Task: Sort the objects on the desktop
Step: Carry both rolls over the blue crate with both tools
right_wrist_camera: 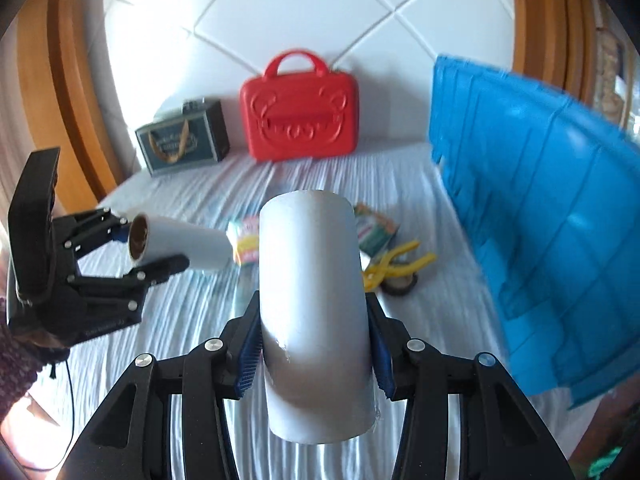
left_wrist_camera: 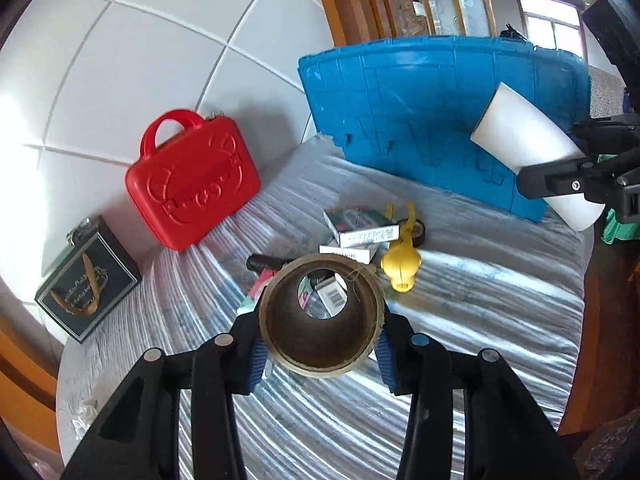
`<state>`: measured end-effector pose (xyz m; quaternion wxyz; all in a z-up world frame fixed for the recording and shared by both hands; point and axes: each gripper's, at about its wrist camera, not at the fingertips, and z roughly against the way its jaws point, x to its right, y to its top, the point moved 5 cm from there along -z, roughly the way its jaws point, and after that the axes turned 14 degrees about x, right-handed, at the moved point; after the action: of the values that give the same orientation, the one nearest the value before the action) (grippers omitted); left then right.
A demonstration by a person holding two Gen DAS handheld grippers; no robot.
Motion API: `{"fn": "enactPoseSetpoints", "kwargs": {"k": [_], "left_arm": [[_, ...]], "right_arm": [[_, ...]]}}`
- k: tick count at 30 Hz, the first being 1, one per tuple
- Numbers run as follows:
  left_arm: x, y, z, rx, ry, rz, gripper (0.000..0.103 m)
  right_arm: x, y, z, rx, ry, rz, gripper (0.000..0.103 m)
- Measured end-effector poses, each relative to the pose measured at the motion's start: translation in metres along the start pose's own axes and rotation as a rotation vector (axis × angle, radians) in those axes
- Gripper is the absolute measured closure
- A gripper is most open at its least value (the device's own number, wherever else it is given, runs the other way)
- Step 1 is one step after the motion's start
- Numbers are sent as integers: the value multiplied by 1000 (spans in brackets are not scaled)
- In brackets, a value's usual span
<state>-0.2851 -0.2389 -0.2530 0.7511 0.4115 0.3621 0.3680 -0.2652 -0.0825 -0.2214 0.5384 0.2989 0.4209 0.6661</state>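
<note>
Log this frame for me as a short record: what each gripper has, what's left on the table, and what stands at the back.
left gripper: shut on a white tube, seen end-on
right gripper: shut on another white tube
table: small boxes, yellow clamp, tape roll
back: red case, dark box, blue crate

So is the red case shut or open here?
Shut. The red case stands upright on its edge against the wall, handle on top, its two halves together with no gap showing in either view.
</note>
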Motion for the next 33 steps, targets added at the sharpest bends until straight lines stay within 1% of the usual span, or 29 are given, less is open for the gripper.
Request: {"fn": "enactPoseSetpoints", "kwargs": {"k": [4, 6, 9, 14, 17, 18, 20, 24, 26, 29, 33], "left_arm": [[15, 51, 20, 95, -23, -41, 59], [28, 83, 27, 155, -30, -66, 59], [51, 135, 33, 240, -48, -81, 59], [94, 224, 37, 365, -73, -96, 59], [123, 272, 27, 423, -66, -130, 59], [133, 287, 21, 433, -67, -132, 59], [150, 314, 1, 430, -72, -113, 59], [187, 358, -44, 405, -40, -95, 59], [201, 375, -66, 383, -39, -80, 59], [219, 395, -90, 369, -9, -70, 59], [235, 415, -108, 359, 18, -57, 59]], "right_arm": [[10, 29, 39, 104, -44, -21, 57], [17, 45, 57, 152, -76, -27, 57], [41, 71, 92, 236, -129, -44, 57], [103, 117, 154, 393, -241, -72, 57], [150, 139, 175, 438, -281, -87, 57], [164, 145, 177, 446, -289, -91, 57], [198, 155, 180, 453, -306, -96, 57], [261, 168, 178, 445, -322, -116, 57], [296, 170, 173, 428, -330, -129, 57], [340, 171, 164, 405, -327, -144, 57], [380, 174, 154, 382, -319, -151, 57]]}}
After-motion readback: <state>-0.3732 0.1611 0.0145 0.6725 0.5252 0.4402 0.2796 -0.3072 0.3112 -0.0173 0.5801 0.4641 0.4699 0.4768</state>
